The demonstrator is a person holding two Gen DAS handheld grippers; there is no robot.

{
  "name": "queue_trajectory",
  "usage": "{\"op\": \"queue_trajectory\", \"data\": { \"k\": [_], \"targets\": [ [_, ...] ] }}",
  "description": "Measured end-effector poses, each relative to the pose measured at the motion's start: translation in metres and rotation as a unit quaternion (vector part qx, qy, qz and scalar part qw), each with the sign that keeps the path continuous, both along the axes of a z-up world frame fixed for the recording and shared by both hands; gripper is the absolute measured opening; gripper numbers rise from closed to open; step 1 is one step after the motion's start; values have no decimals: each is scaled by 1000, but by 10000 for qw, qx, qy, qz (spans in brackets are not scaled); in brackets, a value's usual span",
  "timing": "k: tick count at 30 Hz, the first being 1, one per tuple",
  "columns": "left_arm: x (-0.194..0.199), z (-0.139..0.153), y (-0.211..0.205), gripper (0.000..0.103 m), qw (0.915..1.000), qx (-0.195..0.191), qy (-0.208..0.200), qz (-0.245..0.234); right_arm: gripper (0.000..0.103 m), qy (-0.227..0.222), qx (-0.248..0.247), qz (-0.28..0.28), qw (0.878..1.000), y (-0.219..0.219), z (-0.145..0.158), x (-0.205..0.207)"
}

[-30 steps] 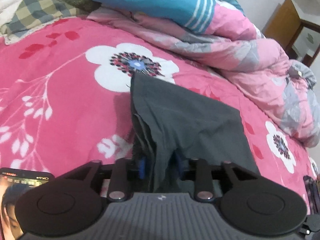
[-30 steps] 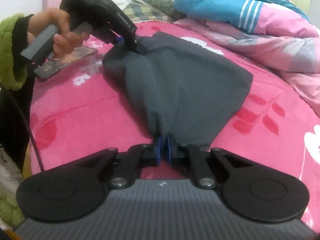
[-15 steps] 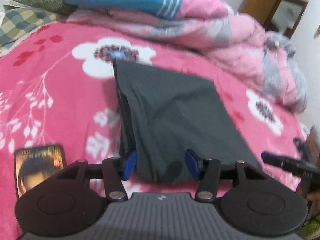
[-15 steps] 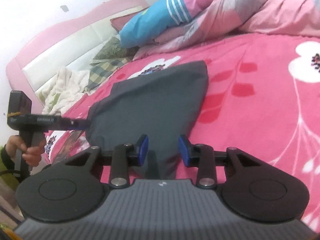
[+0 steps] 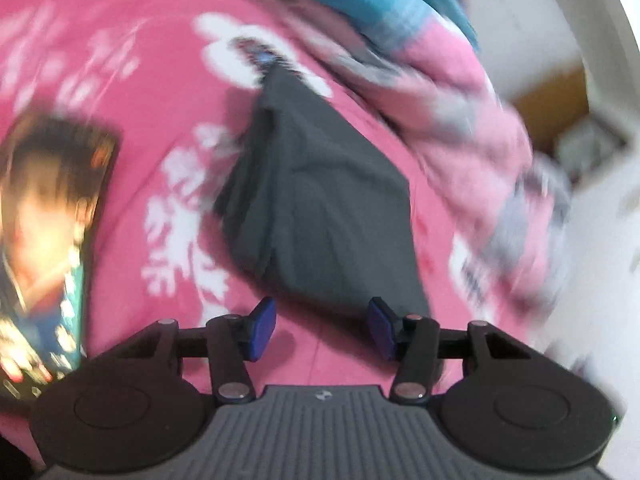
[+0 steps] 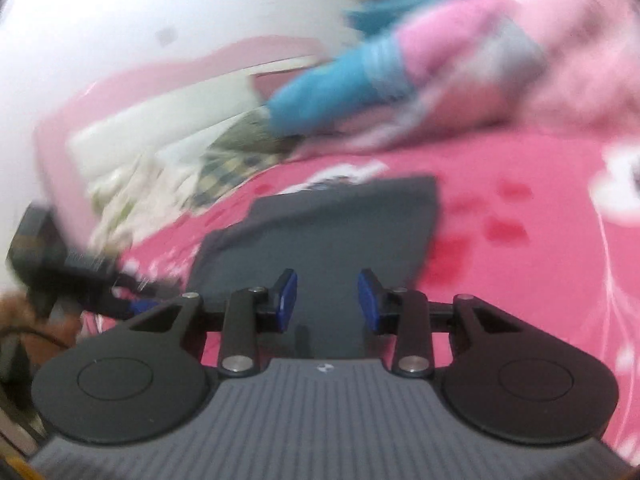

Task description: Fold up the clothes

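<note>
Both sets of jaws are spread wide with nothing between the blue pads. The left gripper (image 5: 322, 328) hangs just short of the near edge of the dark grey garment (image 5: 320, 204), over pink blanket (image 5: 120, 60). The right gripper (image 6: 327, 300) hovers over the garment (image 6: 340, 232) at its own end. The garment lies folded flat on the flowered blanket. A phone (image 5: 44, 240) with a lit screen sits off to the left — any writing is too blurry to read. A bunched pink-and-blue quilt (image 6: 460, 76) lies beyond.
</note>
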State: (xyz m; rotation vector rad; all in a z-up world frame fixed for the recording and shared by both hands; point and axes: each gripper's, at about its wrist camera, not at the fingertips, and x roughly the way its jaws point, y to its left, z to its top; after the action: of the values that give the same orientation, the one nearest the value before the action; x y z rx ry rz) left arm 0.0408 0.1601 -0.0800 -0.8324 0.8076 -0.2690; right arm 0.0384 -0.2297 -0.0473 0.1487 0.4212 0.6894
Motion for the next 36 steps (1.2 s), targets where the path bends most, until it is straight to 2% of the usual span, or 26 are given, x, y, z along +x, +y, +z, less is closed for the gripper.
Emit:
{"op": "queue_trajectory", "data": {
  "k": [3,6,8,10,11,12,15,17,19,21,25,27,31,33,34,36],
  "targets": [
    [7,-8,4,54,9991,-297,0,297,33,-43,-275,131,9995,15,0,0],
    [18,-12,4,52,9986,-354,31,393,33,59,-262,68,9996,20,-3,0],
    [22,-13,2,43,9982,-376,64,456,33,129,-210,1,9997,18,-5,-4],
    [24,-14,2,23,9979,-379,45,530,33,200,-187,-79,9996,15,-7,-7],
    [24,-14,3,19,9978,-374,17,556,33,232,-187,-117,9995,14,-7,-8],
    [25,-13,3,10,9977,-339,-20,587,33,254,-180,-148,9994,12,-7,-9],
    [27,-3,2,3,9981,-53,-348,499,33,312,-160,-228,9991,9,-9,-11],
    [27,12,1,2,9959,245,-802,350,33,341,-159,-266,9989,8,-10,-11],
    [25,27,0,2,9896,615,-1286,173,33,358,-170,-287,9988,8,-10,-9],
    [27,26,3,2,9859,889,-1414,130,33,331,-206,-291,9988,8,-9,-9],
    [37,-3,23,2,9939,716,-786,279,33,366,-253,-302,9986,9,-11,-8],
    [35,-6,26,2,9950,599,-748,290,33,378,-271,-271,9985,10,-10,-7],
    [34,-8,24,4,9956,686,-599,217,33,232,-271,-150,9993,18,-5,-1],
    [33,-11,26,10,9965,691,-400,234,33,194,-283,-74,9994,24,-5,4],
    [28,-5,24,17,9948,851,-491,273,33,233,-294,-34,9993,27,-8,7],
    [17,9,17,24,9895,1207,-714,359,33,479,-418,-1,9980,33,-18,16]
  ]
}}
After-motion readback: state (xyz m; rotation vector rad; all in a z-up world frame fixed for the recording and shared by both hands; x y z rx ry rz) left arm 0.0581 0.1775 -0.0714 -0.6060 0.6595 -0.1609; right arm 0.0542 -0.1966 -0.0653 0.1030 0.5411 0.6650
